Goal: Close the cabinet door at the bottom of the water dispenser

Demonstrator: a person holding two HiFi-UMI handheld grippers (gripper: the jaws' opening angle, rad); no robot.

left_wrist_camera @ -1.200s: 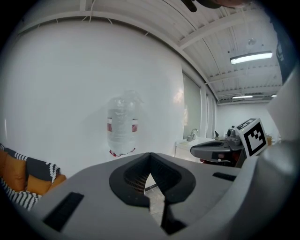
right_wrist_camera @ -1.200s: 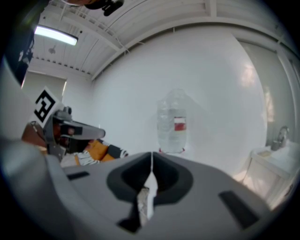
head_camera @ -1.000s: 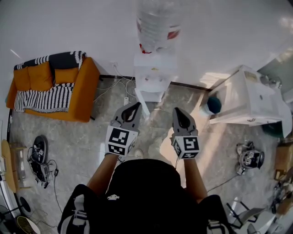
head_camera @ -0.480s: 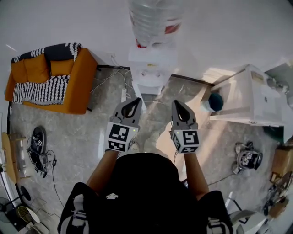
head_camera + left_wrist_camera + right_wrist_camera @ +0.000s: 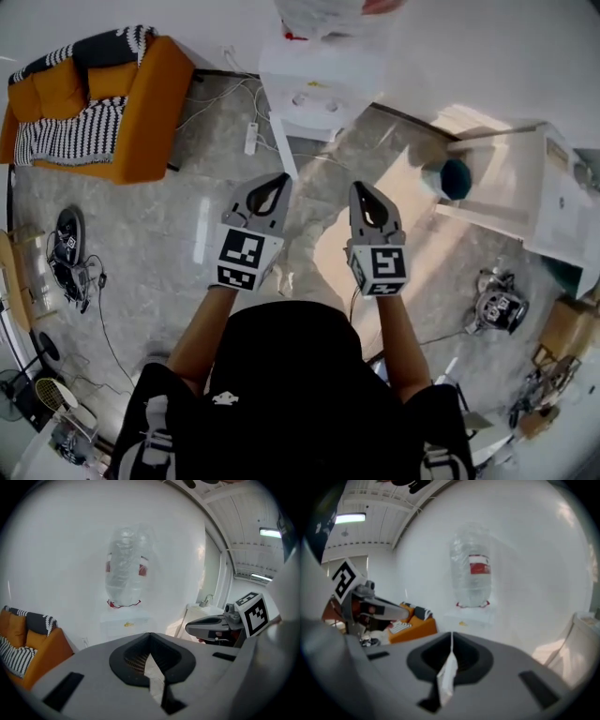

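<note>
The white water dispenser stands against the wall at the top of the head view, with its clear bottle on top. Its bottom cabinet door juts out open toward me as a thin white panel. My left gripper and right gripper hang side by side above the floor, short of the dispenser, both shut and empty. In the left gripper view the dispenser and bottle lie beyond the closed jaw tips. The right gripper view shows the dispenser past its tips.
An orange sofa with striped throws stands at the left. A white sink cabinet and a teal bin are at the right. A power strip and cables lie left of the dispenser. Small devices sit on the floor.
The dispenser has slid up and grown in the head view as I came nearer. Both grippers have sunk and gone forward together, still shut.
</note>
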